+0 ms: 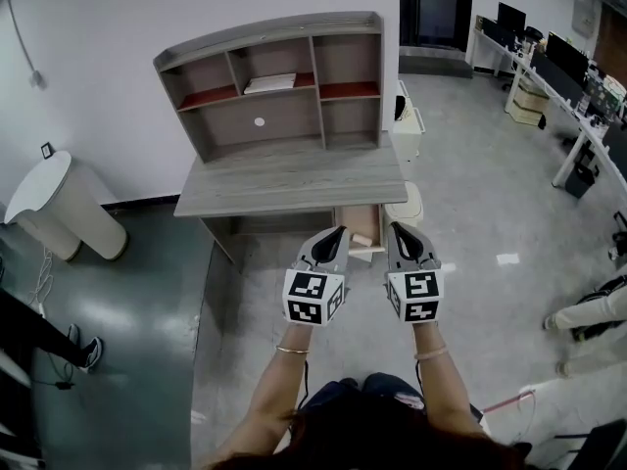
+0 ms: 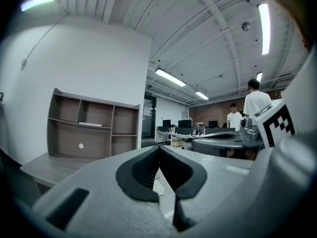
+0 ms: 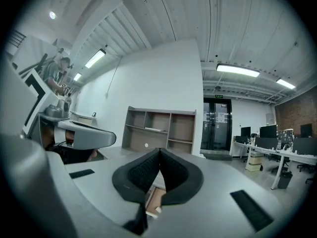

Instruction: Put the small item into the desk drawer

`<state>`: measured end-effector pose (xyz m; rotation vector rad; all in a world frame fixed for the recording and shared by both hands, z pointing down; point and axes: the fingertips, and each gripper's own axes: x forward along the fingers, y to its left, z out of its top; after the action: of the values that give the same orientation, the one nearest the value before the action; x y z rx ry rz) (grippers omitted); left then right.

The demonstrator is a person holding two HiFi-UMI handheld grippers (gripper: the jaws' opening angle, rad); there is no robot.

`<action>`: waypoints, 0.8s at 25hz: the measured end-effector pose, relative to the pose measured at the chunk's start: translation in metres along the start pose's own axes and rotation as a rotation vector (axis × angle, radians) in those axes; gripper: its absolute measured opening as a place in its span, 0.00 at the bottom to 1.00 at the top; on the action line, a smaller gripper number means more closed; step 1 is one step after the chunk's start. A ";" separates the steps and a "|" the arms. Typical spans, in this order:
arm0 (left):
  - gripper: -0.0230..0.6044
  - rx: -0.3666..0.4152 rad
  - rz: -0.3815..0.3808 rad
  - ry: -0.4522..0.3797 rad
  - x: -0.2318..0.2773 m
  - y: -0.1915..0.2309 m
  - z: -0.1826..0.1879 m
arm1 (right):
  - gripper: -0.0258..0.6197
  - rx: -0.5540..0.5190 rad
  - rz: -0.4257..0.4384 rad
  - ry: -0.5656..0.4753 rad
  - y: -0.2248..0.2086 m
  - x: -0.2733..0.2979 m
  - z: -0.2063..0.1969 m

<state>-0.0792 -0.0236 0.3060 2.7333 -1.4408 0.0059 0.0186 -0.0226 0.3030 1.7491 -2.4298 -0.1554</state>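
Observation:
A grey wooden desk (image 1: pixel 289 179) with a shelf hutch (image 1: pixel 274 81) stands against the white wall. Its drawer (image 1: pixel 358 225) is pulled out under the right end, and a small pale item (image 1: pixel 363 240) lies inside. Both grippers hover side by side just in front of the drawer, above the floor. The left gripper (image 1: pixel 340 231) is shut with nothing in it, and its pads meet in the left gripper view (image 2: pixel 159 148). The right gripper (image 1: pixel 394 227) is also shut and empty. Below its tips the right gripper view (image 3: pixel 159 152) shows the drawer (image 3: pixel 154 200) and the item (image 3: pixel 157 211).
A white rounded bin (image 1: pixel 59 204) stands at the left wall. A white cabinet (image 1: pixel 407 130) and a round white bin (image 1: pixel 404 209) sit right of the desk. Office desks with monitors (image 1: pixel 568 76) line the far right. People's legs show at the left (image 1: pixel 83 351) and right (image 1: pixel 588 311).

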 end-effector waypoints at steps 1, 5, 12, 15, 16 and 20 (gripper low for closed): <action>0.06 -0.003 0.001 0.000 0.000 -0.001 0.000 | 0.04 -0.004 0.002 0.000 0.000 -0.001 0.001; 0.06 -0.014 0.017 -0.014 -0.001 -0.007 0.008 | 0.04 -0.012 0.024 -0.003 -0.002 -0.006 0.007; 0.06 0.004 0.021 -0.015 0.001 -0.030 0.018 | 0.04 -0.006 0.047 -0.015 -0.007 -0.022 0.013; 0.06 0.008 0.023 -0.012 -0.002 -0.038 0.018 | 0.04 0.006 0.055 -0.025 -0.008 -0.029 0.018; 0.06 0.009 0.023 -0.012 -0.002 -0.040 0.018 | 0.04 0.004 0.059 -0.022 -0.009 -0.031 0.018; 0.06 0.003 0.027 -0.013 -0.004 -0.049 0.021 | 0.04 -0.020 0.068 0.007 -0.012 -0.040 0.013</action>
<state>-0.0417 0.0064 0.2826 2.7209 -1.4822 -0.0088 0.0402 0.0118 0.2863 1.6530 -2.4699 -0.1653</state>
